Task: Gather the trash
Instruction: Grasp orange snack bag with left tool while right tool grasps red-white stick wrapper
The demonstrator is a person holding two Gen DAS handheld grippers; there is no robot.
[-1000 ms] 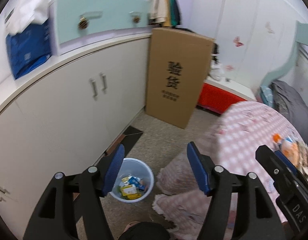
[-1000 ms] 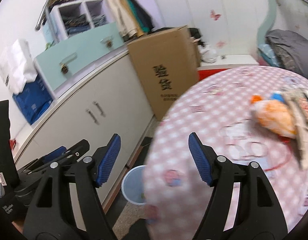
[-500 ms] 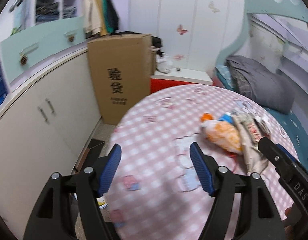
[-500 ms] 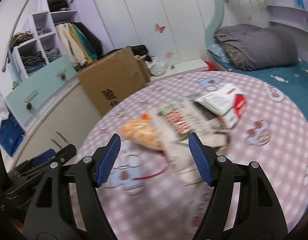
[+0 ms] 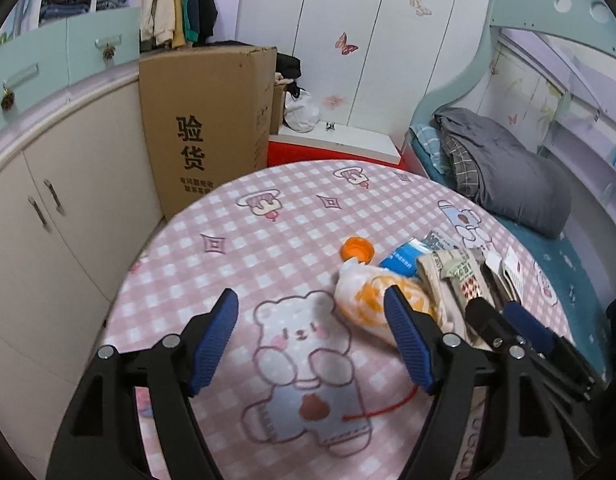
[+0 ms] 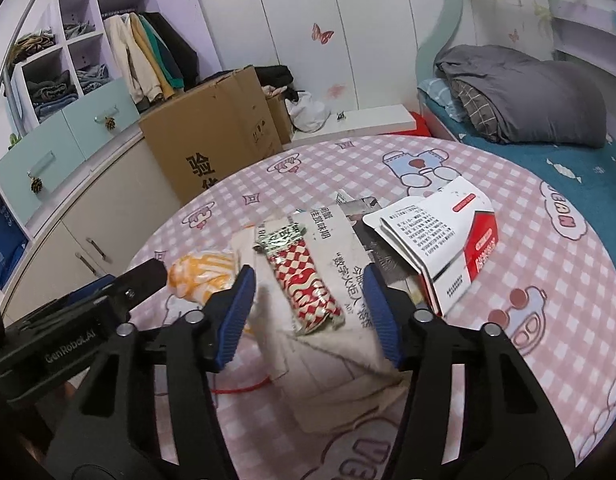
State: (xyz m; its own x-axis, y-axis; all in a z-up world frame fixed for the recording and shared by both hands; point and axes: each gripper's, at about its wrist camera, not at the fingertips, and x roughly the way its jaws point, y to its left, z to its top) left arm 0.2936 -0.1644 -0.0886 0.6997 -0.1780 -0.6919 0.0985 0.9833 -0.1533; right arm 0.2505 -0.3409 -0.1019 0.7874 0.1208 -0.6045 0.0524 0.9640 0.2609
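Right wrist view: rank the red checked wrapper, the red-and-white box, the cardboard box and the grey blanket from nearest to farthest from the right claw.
1. Red checked wrapper: between the right claw's fingers, untouched.
2. Red-and-white box: just right on the table.
3. Cardboard box: beyond the table, upper left.
4. Grey blanket: on the bed, far right; roughly level with the cardboard box, hard to separate.

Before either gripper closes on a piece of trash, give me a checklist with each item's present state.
1. Trash in reach on the table: ok. Red checked wrapper, orange-white bag and red-white box lie there.
2. Right gripper lined up: ok. The wrapper lies between its jaws, which have just been closing; the pads do not press on it yet.
3. Left gripper empty: ok. Its jaws have just been opening over bare cloth; the bag is beside its right finger.
4. Grippers clear of each other: cannot tell; they are close together.
5. Bin visible for the drop: not ok, in neither view.
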